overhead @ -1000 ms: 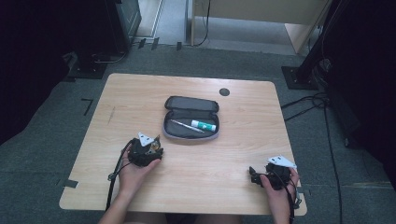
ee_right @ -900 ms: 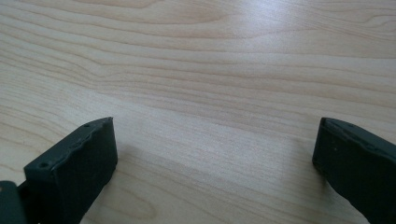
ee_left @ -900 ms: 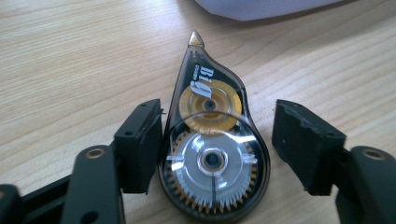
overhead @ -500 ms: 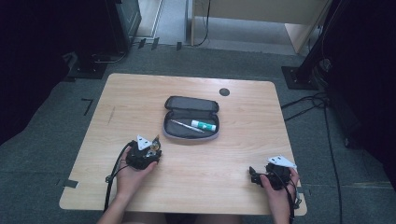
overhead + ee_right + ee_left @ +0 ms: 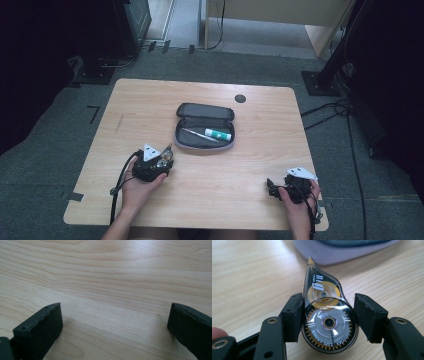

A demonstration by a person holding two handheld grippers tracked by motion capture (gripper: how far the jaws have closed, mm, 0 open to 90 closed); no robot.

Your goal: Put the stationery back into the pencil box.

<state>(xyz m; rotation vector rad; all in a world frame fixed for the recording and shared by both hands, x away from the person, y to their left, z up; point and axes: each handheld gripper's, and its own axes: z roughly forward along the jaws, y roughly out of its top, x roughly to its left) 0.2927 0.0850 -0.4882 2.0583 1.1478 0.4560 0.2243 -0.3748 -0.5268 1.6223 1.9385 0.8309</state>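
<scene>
Left gripper point(image 5: 328, 315): jaws have just been closing, now clamped on a correction tape dispenser point(image 5: 325, 315); left pad pressed to its round body, right pad apparently touching, contact hard to confirm. Dispenser tip aimed at the open pencil case point(image 5: 204, 127), near it on the worktop point(image 5: 150, 100). Case contents: a pen point(image 5: 199, 135) and a glue stick point(image 5: 218, 134). Right gripper point(image 5: 115, 322): jaws wide apart, low over bare worktop.
</scene>
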